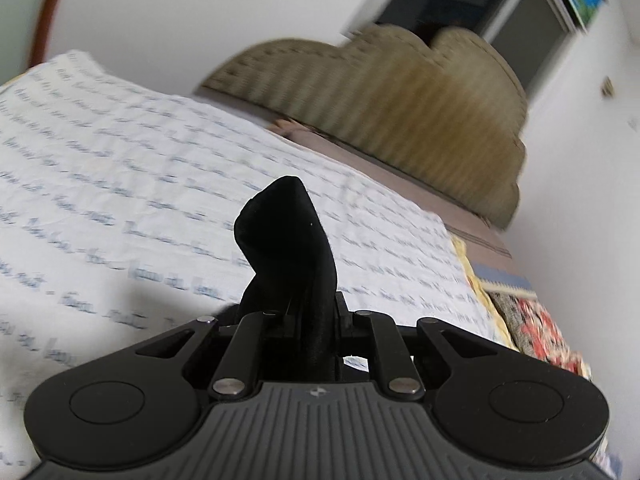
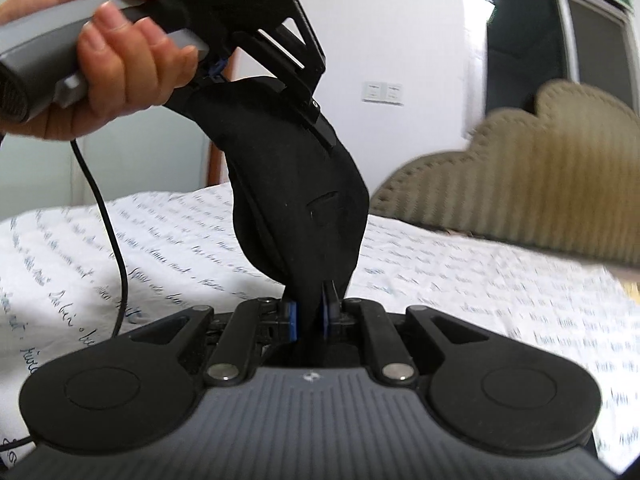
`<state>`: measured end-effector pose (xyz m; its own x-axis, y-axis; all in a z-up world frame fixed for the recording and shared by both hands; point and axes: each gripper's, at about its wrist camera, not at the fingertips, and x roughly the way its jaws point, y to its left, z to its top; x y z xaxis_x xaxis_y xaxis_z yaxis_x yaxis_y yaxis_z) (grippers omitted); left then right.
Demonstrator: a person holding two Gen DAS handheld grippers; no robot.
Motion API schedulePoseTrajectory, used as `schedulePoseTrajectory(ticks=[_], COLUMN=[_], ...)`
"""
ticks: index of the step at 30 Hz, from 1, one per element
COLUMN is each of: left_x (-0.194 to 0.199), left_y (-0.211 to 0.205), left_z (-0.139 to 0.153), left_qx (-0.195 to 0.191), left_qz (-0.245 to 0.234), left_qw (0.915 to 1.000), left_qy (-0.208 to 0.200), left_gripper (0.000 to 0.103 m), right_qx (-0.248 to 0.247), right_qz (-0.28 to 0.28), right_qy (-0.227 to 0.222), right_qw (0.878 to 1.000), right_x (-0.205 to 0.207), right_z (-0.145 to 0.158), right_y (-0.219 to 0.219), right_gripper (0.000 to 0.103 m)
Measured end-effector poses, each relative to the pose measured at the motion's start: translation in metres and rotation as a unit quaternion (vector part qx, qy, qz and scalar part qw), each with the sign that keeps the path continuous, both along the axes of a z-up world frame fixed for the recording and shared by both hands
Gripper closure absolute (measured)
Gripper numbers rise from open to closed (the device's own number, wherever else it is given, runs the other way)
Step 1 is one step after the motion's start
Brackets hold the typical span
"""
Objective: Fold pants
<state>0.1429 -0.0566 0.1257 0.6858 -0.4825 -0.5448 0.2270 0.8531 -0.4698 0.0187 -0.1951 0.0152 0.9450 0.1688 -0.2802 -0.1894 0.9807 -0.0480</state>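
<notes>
Pants (image 2: 304,200): black cloth, lifted clear of the bed (image 2: 480,280), strung between both pairs of fingers, likely to carry one edge over for a fold
Right gripper (image 2: 310,314): fingers clamped on cloth
Left gripper (image 1: 312,312): fingers clamped on a bunched end; hand (image 2: 120,56) on handle

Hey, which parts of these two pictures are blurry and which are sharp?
Left wrist view: the tan scalloped headboard and white script-printed bedsheet are streaked with motion blur; the left gripper and black fabric pants stay sharp. Right wrist view: headboard smeared too, the right gripper crisp.
</notes>
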Motion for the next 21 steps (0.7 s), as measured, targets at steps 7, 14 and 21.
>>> schedulePoseTrajectory(ticks=[7,14,21], left_x=[0.010,0.019,0.009], left_y=[-0.078,-0.156,-0.199], left_z=[-0.029,-0.069,-0.094], left_qx=[0.029,0.070,0.050], left_qz=[-0.065,-0.137,-0.238], left_qw=[0.9971,0.9863,0.9653], left_qy=[0.027,0.058,0.095], left_gripper=[0.090,0.090,0.082], right_qx=[0.073,0.185,0.279], right_qz=[-0.047,-0.084,-0.111], right_qy=[0.034,0.076,0.122], right_qw=[0.996,0.976,0.946], right_x=[-0.014,-0.025,-0.034], right_z=[-0.015,-0.042,-0.068], right_y=[-0.059,-0.111,-0.151], right_gripper=[0.093,0.092,0.073])
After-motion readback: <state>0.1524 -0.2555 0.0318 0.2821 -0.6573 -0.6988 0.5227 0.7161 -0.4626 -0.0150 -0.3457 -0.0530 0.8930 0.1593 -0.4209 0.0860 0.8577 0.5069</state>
